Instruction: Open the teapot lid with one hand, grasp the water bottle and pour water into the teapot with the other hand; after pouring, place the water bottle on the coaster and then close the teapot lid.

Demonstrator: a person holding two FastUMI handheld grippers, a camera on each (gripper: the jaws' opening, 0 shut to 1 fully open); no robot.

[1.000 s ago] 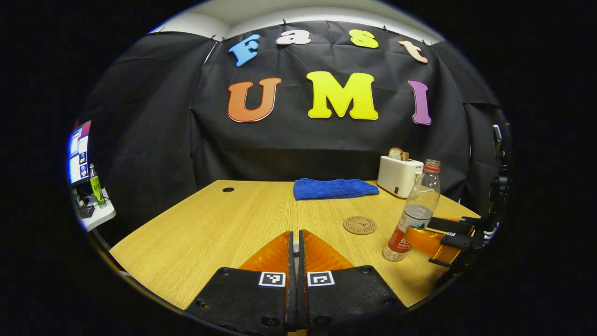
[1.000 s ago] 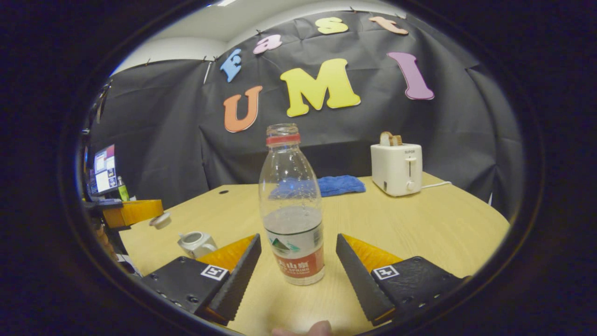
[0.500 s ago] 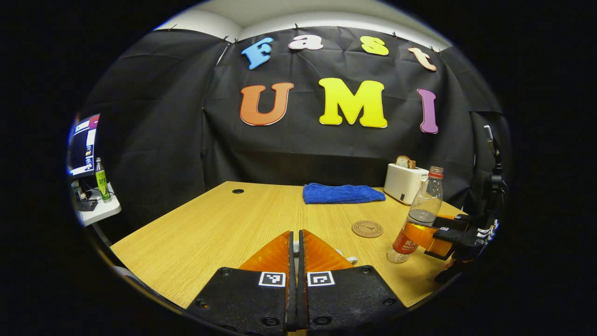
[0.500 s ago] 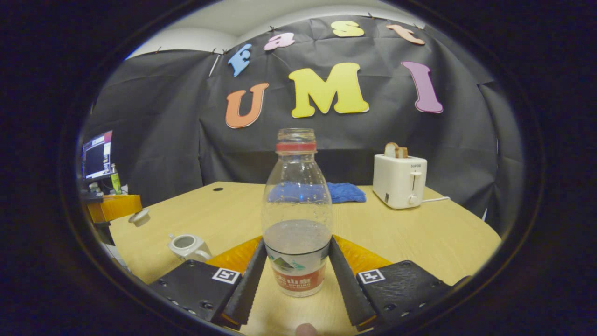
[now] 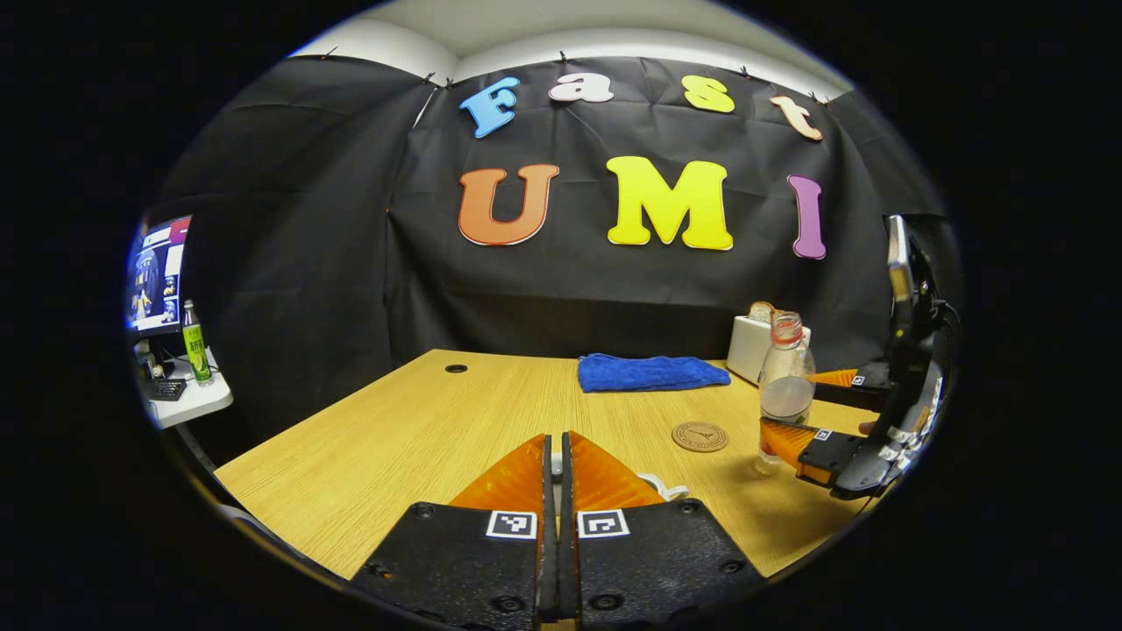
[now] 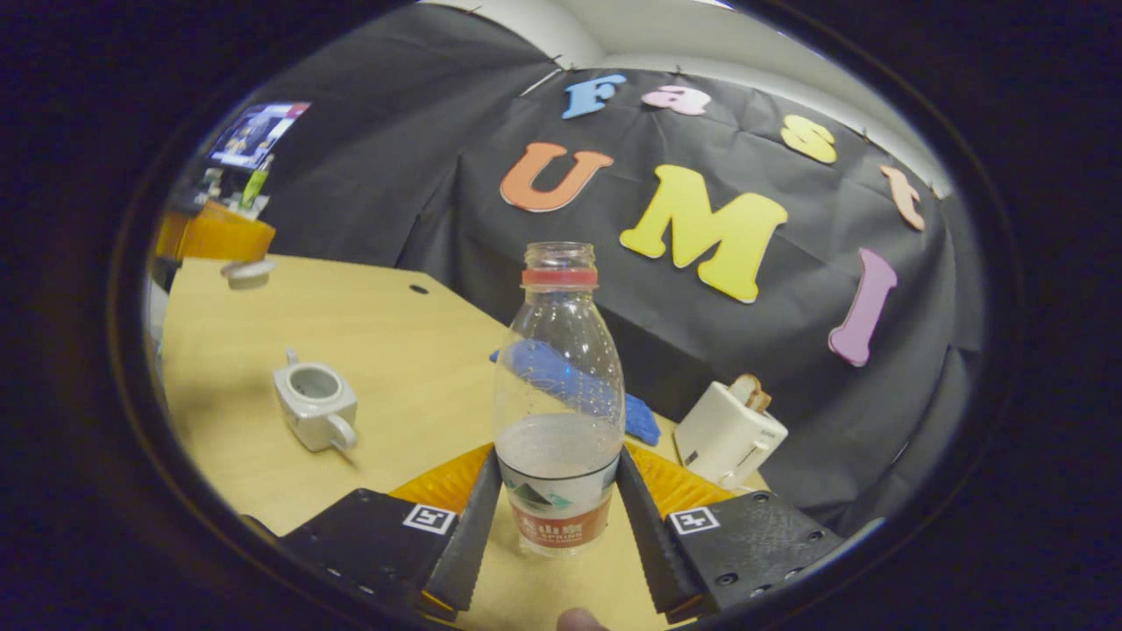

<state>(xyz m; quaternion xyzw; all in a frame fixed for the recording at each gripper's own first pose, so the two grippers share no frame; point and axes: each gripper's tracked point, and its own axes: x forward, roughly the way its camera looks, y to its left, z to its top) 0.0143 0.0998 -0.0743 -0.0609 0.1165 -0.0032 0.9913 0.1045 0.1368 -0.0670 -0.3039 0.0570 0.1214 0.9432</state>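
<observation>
My right gripper (image 6: 557, 464) is shut on the lower, labelled part of the clear water bottle (image 6: 559, 386). The bottle has no cap and holds some water. In the left gripper view the bottle (image 5: 783, 386) hangs just above the table at the right, with the right gripper (image 5: 806, 407) clamped round it. The white teapot (image 6: 314, 407) stands open on the table, left of the bottle. My left gripper (image 5: 554, 438) is shut; in the right gripper view it (image 6: 215, 235) holds the teapot lid (image 6: 248, 273) above the table's far left. The round coaster (image 5: 699, 436) lies left of the bottle.
A white toaster (image 5: 754, 346) with bread stands at the back right, with a folded blue cloth (image 5: 653, 372) to its left. A monitor (image 5: 158, 276) and a green bottle (image 5: 195, 342) sit on a side shelf beyond the table's left edge.
My right gripper went from open to shut on the water bottle, then lifted it and rolled, so the table now looks slanted in its view. The left gripper kept the lid and barely moved.
</observation>
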